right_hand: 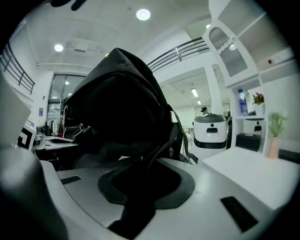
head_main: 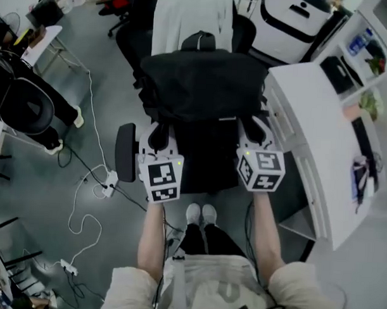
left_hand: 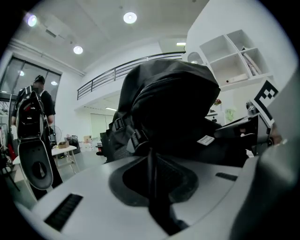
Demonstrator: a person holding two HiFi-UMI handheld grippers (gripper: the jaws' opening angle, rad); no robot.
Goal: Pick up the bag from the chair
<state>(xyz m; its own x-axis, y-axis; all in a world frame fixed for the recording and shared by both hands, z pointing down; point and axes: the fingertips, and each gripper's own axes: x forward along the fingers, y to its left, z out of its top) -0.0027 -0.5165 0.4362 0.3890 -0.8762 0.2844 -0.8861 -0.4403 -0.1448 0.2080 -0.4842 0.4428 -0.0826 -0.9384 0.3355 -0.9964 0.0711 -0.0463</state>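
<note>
A black bag (head_main: 202, 81) sits on the black office chair (head_main: 206, 160), filling most of the seat. My left gripper (head_main: 157, 135) is at the bag's near left corner and my right gripper (head_main: 254, 129) at its near right corner. In the left gripper view the bag (left_hand: 168, 103) looms just ahead, and a thin black strap (left_hand: 152, 164) runs from it down into the left gripper (left_hand: 153, 187), whose jaws are shut on it. In the right gripper view the bag (right_hand: 117, 108) also fills the middle, and the right gripper (right_hand: 138, 187) is shut on a dark strap (right_hand: 150, 154).
A white desk (head_main: 308, 123) with shelves stands close on the right. A white cloth (head_main: 192, 17) hangs over the chair back. The chair's left armrest (head_main: 125, 151) juts out. Cables and a power strip (head_main: 107, 182) lie on the floor at left, near another chair (head_main: 27, 107).
</note>
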